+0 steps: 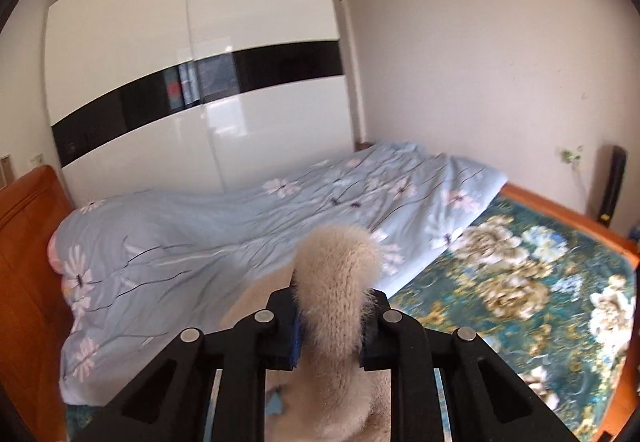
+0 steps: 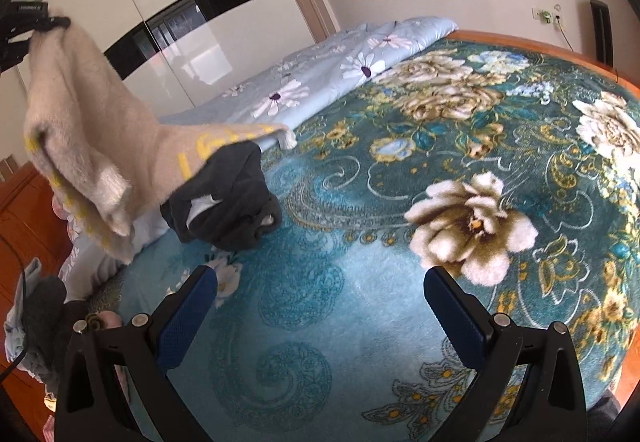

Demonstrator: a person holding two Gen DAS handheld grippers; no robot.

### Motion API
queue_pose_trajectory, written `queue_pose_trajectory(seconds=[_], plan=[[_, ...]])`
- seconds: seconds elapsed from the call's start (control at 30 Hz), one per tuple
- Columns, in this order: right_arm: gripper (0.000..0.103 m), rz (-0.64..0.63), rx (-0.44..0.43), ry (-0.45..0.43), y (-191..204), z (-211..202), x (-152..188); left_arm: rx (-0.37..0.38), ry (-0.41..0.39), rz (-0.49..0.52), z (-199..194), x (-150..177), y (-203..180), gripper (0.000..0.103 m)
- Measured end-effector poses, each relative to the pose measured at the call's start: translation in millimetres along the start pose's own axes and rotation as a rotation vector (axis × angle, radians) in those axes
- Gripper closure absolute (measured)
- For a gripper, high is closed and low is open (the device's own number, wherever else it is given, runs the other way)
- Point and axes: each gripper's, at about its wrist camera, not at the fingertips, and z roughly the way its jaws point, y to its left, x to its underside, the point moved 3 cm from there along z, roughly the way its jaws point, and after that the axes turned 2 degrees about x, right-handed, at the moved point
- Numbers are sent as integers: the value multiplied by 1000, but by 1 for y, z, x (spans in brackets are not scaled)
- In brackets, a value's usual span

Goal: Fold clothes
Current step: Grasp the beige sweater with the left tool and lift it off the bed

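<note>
The left tongs [image 1: 330,326] were clenched on a bunched edge of a fuzzy beige sweater [image 2: 92,138], holding it up in the air above the bed [image 2: 360,282], so that the rest of it hung down in a loose, crumpled drape with yellow lettering showing along one fold. The right tongs [image 2: 320,318] hovered lower over the teal floral blanket [image 2: 480,130], released and holding nothing. A dark grey garment [image 2: 228,202] lay heaped on the blanket just beneath the hanging sweater, beside a pale blue flowered duvet [image 1: 200,234]. The sweater looked light, soft and limp, likely to sag and twist rather than keep any shape, though its nap should grip well. A sensible second hold, to my eye, would be the opposite hem corner or shoulder, to spread it flat.
</note>
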Motion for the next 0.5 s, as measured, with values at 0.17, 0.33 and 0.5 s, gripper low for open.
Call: queue_pose_trajectory(seconds=[0.17,0.33,0.5], plan=[[0,46,86,-196,-31,-76,-41,300,-137,-49,-75,-61,-49,82],[0,145,154,-320,-71,-130,-67,537,-189,-197,-124,-71,-35,82],[0,157,175,-325,-81,-146,-59,409,-43,-288,-61,22,14,82]])
